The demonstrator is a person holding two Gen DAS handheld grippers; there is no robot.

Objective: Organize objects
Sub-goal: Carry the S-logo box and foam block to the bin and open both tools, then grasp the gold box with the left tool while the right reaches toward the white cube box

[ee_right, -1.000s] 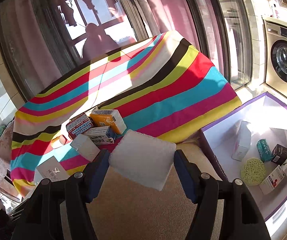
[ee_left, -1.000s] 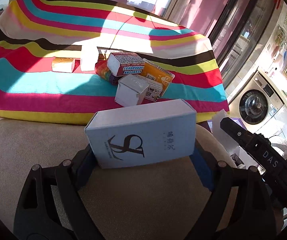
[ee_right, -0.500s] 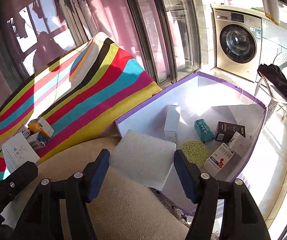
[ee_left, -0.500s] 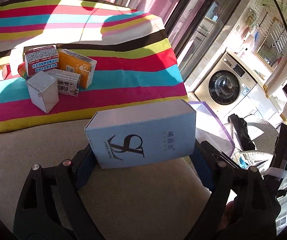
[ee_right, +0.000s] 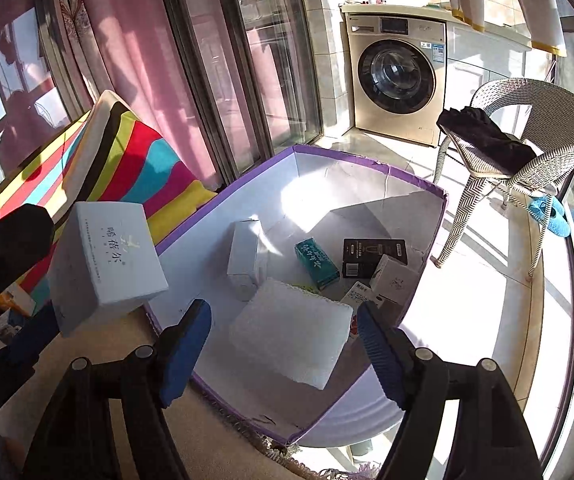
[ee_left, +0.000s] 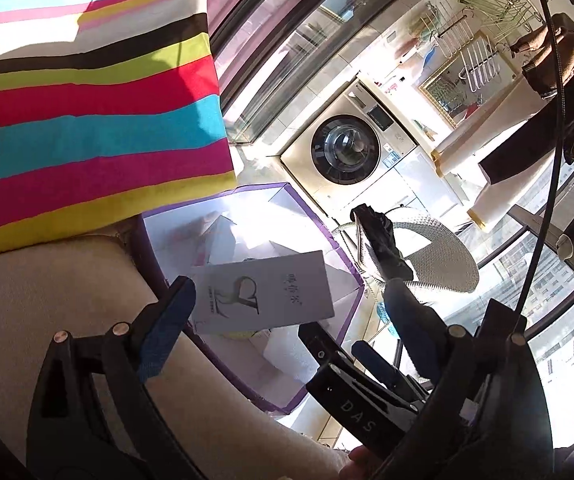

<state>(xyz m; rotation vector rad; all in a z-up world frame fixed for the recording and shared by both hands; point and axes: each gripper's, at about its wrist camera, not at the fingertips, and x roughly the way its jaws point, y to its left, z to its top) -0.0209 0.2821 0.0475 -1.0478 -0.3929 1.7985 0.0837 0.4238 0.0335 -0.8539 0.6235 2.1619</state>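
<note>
**Both grippers open over the bin**

Left gripper [ee_left: 287,316] has its jaws spread wider than the pale blue box [ee_left: 263,296], which sits tilted over the purple-rimmed bin [ee_left: 315,216], probably so that it falls inside. Right gripper [ee_right: 287,336] is likewise slack, with gaps on both sides of the white foam pad [ee_right: 291,332] above the same bin. The right wrist view alone shows the contents clearly: a teal carton [ee_right: 317,260], a black box [ee_right: 373,256] and white cartons. In the left view, glare washes them out.
</note>
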